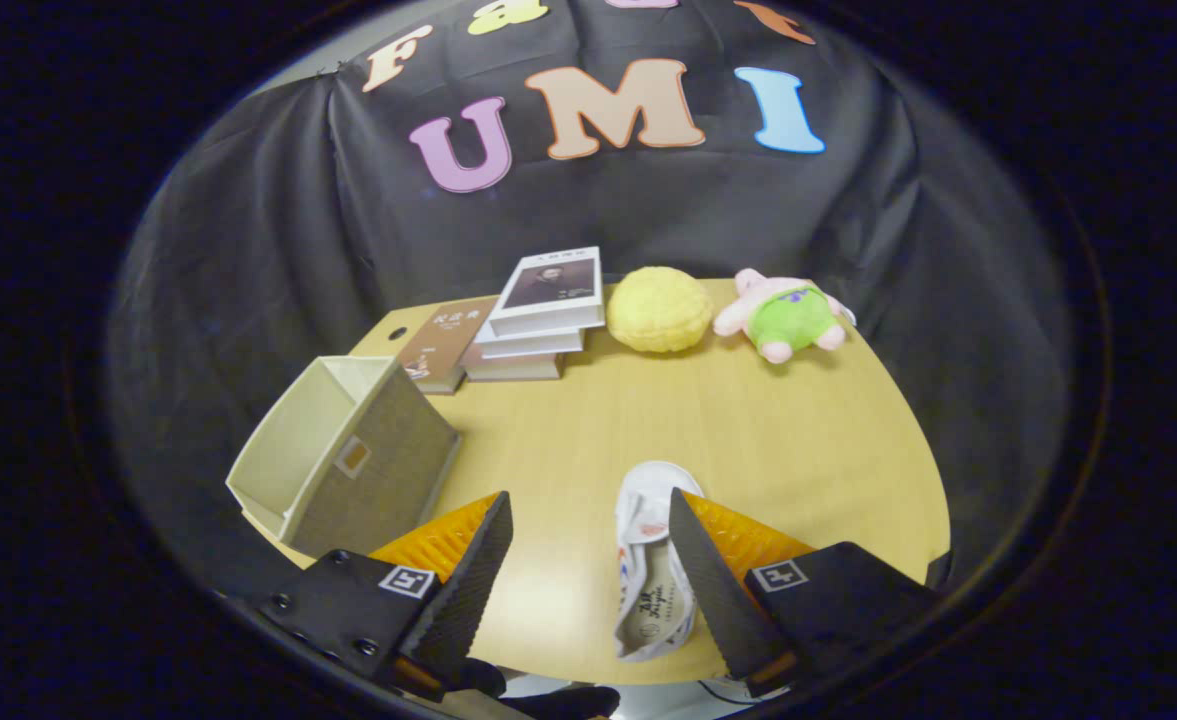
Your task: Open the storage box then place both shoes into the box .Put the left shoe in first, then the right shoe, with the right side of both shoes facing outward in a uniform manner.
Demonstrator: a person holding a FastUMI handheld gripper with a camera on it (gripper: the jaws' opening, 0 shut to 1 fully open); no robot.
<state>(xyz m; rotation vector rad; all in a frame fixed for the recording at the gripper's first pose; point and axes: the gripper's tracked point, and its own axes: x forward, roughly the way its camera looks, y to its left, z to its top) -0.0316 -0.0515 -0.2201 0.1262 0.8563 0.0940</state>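
Now the gripper (pixel 588 530) is spread wide, white shoe (pixel 651 560) beside its right finger

A light wooden counter (pixel 768 440) with a rounded edge stands against a wrinkled black cloth wall (pixel 248 250) that wraps it from 9 to 3 o'clock; soft, even light, faint shadows

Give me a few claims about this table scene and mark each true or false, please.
1. The gripper is open. True.
2. The white shoe lies inside the storage box. False: it lies on the table between the fingers, against the right one.
3. The storage box is open. True.
4. The yellow ball sits between the books and the plush toy. True.
5. The plush toy lies on the books. False: it lies on the table.
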